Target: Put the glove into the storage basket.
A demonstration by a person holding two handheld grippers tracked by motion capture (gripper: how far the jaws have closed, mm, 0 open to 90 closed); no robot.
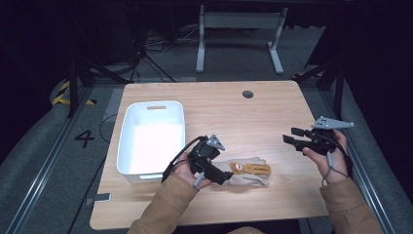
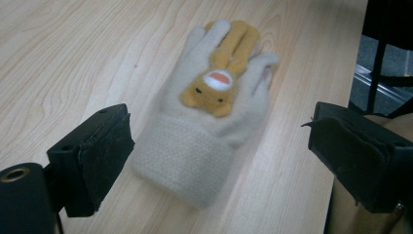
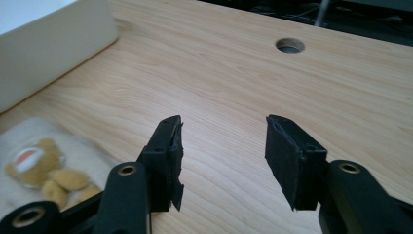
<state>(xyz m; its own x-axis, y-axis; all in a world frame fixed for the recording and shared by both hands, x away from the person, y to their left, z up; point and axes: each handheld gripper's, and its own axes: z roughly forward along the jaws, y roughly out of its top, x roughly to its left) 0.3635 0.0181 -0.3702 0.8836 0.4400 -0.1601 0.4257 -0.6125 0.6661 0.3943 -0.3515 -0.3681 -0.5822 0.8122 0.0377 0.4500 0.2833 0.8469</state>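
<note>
Glove (image 1: 248, 171) flat on table (image 1: 229, 117), lower centre of high view. Left gripper (image 1: 225, 178) at its cuff, jaws spread, nothing pinched. Right gripper (image 1: 286, 137) well right, jaws spread, empty. White bin (image 1: 152, 139) left; cable hole (image 1: 248, 94) beyond.

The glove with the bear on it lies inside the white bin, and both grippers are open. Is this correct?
Not quite. The glove lies flat on the wooden table, beside the white bin, not inside it, as the high view shows. The left gripper and the right gripper are indeed open.
</note>
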